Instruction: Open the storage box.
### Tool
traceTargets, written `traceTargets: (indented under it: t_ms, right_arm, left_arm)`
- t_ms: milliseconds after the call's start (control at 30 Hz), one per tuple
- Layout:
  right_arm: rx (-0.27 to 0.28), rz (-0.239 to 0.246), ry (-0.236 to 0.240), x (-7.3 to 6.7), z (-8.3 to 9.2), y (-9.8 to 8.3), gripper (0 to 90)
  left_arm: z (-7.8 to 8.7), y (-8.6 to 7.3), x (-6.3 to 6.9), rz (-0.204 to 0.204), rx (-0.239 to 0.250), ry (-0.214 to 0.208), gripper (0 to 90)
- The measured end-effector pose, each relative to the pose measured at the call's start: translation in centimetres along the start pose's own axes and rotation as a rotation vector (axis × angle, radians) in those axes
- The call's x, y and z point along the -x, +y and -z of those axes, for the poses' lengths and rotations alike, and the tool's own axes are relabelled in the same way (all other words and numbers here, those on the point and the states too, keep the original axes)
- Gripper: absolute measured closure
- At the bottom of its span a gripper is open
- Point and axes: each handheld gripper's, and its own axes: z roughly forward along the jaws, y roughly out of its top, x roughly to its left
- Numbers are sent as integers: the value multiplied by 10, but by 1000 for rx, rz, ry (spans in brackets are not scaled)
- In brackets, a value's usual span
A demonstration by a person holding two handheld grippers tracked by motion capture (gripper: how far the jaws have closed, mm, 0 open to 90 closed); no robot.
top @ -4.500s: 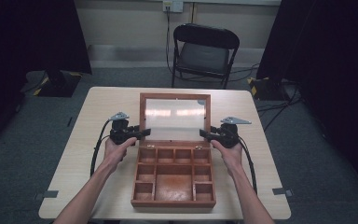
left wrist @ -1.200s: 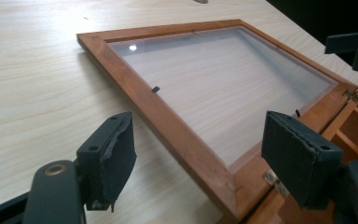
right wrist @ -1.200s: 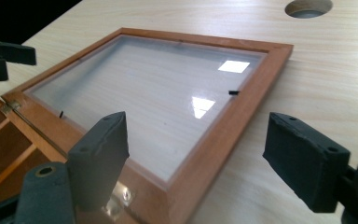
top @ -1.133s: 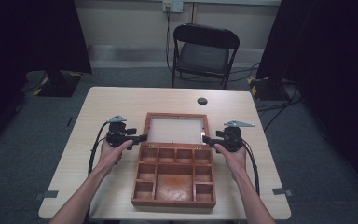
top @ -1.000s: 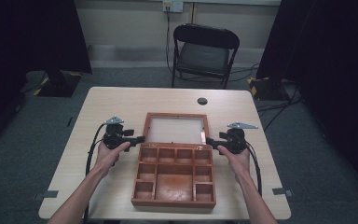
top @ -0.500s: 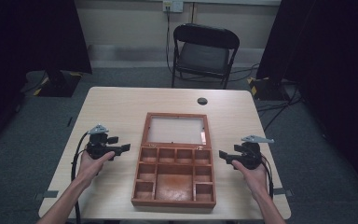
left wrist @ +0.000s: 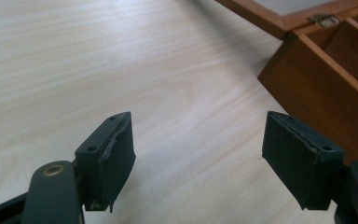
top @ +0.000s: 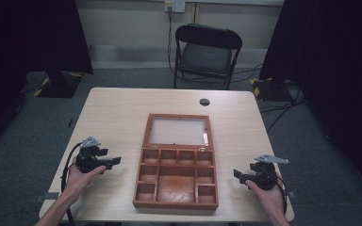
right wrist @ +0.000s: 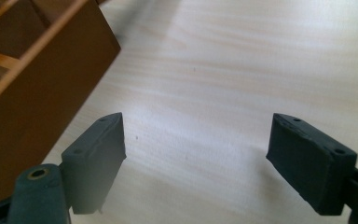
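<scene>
- Both tongs are drawing outward from the wooden box (top: 176,162), whose glass lid (top: 178,130) is now lying flat open behind it.
- Left tongs (top: 115,161) and right tongs (top: 236,174) are standing apart, empty.
- The box is sitting mid-surface (top: 113,113); opening looks finished.

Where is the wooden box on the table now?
In the high view the wooden box sits mid-table toward the near edge, lid open flat behind it, between the left gripper and right gripper.
</scene>
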Motion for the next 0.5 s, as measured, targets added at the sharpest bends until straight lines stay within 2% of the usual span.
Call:
traceTargets:
  t_ms: [67,133,200,267,300,333,367,400,500]
  right_arm:
    - [-38,2,-29,1,-4,-3,173]
    - [-63,13,-58,2,-8,-4,153]
    - [-52,11,-101,3,-11,-4,151]
    - [-16,-25,-127,3,-12,-6,146]
    - [3,-29,-160,3,-15,-7,145]
    - [9,19,-190,1,-18,-9,131]
    - [12,60,-195,0,-19,-10,115]
    - [8,64,-178,0,-19,-10,108]
    - [8,65,-178,0,-19,-10,108]
  left_arm:
    - [-1,-2,1,-8,-34,15,245]
    - [-5,-8,3,-28,-38,37,231]
    - [-11,-10,6,-76,-97,85,228]
    - [-14,-15,7,-128,-73,124,197]
    - [-15,-17,8,-154,-58,138,188]
    - [-16,-18,7,-158,-52,146,167]
    - [-16,-20,7,-148,-41,145,150]
    - [-16,-20,7,-148,-41,147,144]
    - [-16,-20,7,-146,-40,147,144]
